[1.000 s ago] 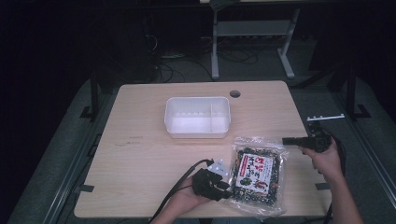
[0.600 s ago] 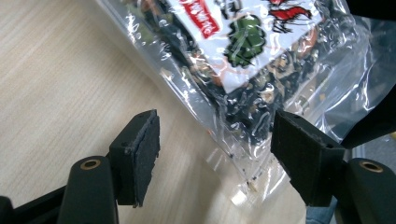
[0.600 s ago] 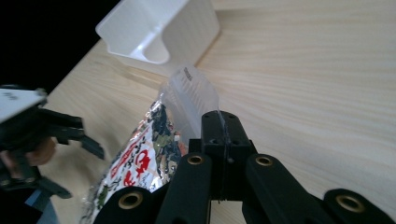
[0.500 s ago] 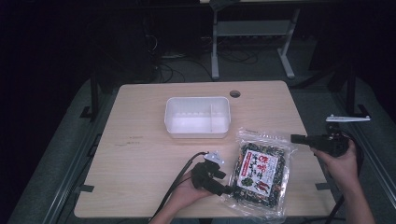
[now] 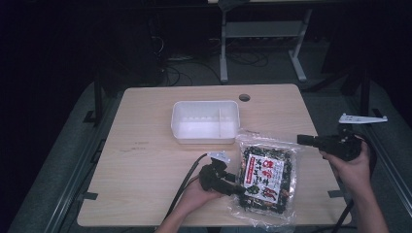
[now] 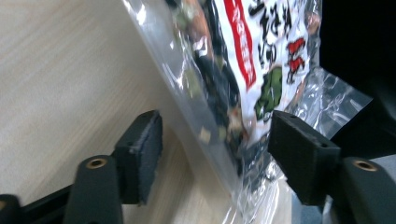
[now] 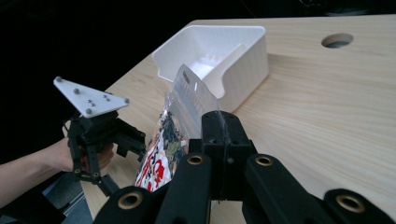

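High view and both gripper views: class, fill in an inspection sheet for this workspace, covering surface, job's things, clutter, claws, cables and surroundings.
Surface: pale wooden table with a round hole near its far edge.
Job's things: snack bag near the front, one side raised; white divided bin behind it, seemingly empty.
Clutter: nothing seen.
Claws: left claw open around the bag's edge, its jaws having just closed a little, pads not pressing; right claw shut, apparently on the bag's clear top edge.
Cables: black cable trails from the left claw across the table.
Surroundings: dark floor, a grey desk frame, loose floor cables.
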### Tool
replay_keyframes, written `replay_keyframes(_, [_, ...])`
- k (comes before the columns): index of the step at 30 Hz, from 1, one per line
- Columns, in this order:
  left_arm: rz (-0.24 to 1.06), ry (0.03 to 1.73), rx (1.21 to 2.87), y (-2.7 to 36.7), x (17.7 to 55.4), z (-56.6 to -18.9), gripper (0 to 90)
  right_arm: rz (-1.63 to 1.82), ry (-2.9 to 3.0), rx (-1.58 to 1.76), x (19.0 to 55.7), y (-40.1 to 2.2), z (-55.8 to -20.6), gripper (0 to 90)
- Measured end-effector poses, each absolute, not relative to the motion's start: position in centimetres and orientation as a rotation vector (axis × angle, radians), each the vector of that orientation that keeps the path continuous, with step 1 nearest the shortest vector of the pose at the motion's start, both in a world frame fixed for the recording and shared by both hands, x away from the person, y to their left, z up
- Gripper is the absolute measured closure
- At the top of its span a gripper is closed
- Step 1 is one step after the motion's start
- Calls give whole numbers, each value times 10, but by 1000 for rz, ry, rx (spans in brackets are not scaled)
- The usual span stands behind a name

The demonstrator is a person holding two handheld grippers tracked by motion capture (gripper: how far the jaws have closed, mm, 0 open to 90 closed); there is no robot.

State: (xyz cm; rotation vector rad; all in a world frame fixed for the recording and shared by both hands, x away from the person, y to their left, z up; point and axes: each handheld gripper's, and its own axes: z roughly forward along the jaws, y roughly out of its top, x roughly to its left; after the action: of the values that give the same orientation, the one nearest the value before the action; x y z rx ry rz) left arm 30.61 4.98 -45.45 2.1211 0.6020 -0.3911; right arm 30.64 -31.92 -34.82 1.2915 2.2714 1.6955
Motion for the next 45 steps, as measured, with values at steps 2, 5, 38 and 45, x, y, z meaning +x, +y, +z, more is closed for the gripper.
replay_keyframes(2, [-396,592,2123,49,307,-453,431,1701,2284,1259,306,-315,-345,897])
replay_keyframes(5, [-415,590,2101,49,308,-452,487,1699,2291,1213,304,-307,-338,896])
replay_keyframes(38, [-268,483,2114,53,294,-435,700,1698,2540,1079,310,-277,-386,503])
replay_keyframes(45, [-232,486,2115,58,295,-433,655,1756,2601,1066,310,-275,-379,682])
